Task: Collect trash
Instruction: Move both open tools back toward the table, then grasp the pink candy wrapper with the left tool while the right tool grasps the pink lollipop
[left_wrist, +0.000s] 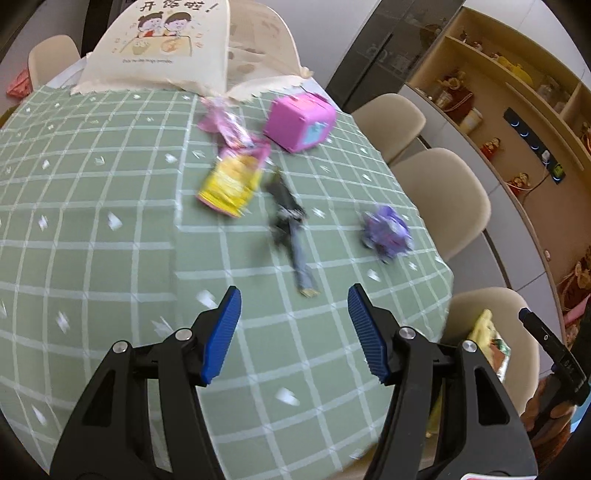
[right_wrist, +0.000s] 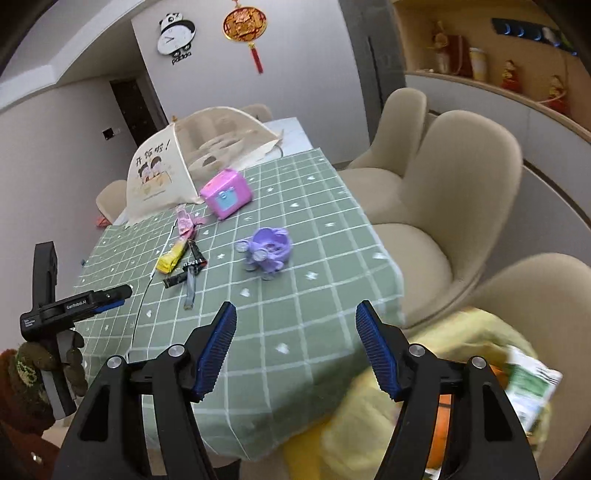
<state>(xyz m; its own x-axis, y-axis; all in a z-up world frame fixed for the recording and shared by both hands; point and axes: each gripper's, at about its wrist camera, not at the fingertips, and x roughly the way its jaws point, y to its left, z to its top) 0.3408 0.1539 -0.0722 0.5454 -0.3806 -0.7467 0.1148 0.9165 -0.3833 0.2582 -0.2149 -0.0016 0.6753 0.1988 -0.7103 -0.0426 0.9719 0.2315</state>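
While motion smears much of the left wrist view, the left gripper shows plainly, its 2 blue pads spread wide over the green checked tablecloth with nothing between them. Going left to right on the table: a cream mesh food cover stands at the far edge, its top cut off by the frame; a pink wrapper and a yellow snack packet lie just beside each other, their print too blurred to read; a dark wrapper lies in front, its shape hard to make out; a pink toy box sits behind; a purple toy rests near the right edge. Beige chairs line that side.

From the right wrist view, the right gripper is likewise spread wide and holds nothing, hanging over the table's near corner. Below it to the right, a yellow bag appears, blurred and partly hidden by the gripper's arms, with a green-and-white packet at its edge.
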